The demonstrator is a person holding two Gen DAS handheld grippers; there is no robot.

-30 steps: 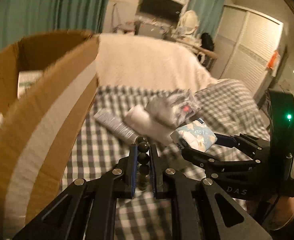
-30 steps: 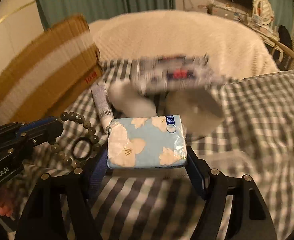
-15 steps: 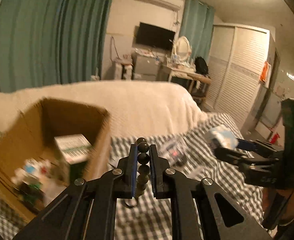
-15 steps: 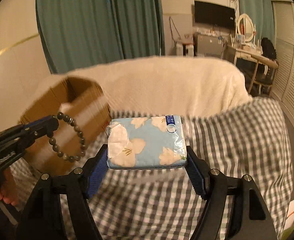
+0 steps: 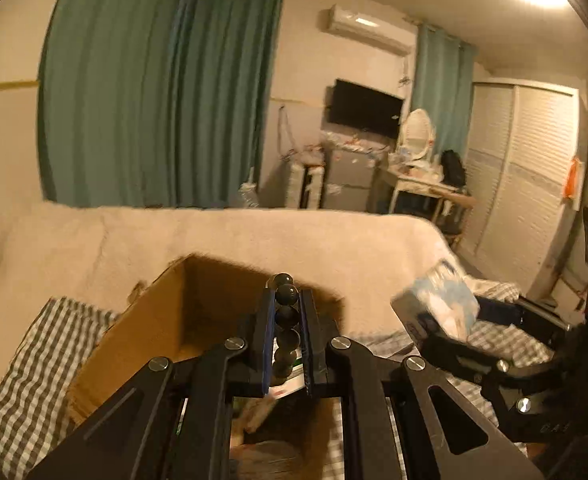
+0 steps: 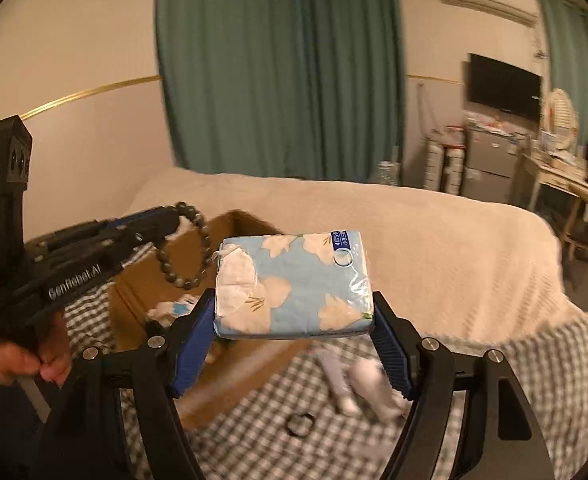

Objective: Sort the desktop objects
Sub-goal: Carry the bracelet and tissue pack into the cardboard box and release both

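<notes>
Jaws hide the cardboard box (image 5: 162, 320) contents.

The box (image 5: 142, 340) stands open-topped on the checked cover (image 6: 254, 436), its mouth clear from above, though packets already lie on its floor. The bracelet (image 6: 186, 248) hangs over that opening, with the tissue pack (image 6: 294, 284) just beside it. Right of the box, a tube (image 6: 336, 376), a white roll (image 6: 374, 388) and a black ring (image 6: 300, 424) clutter the cover.
</notes>
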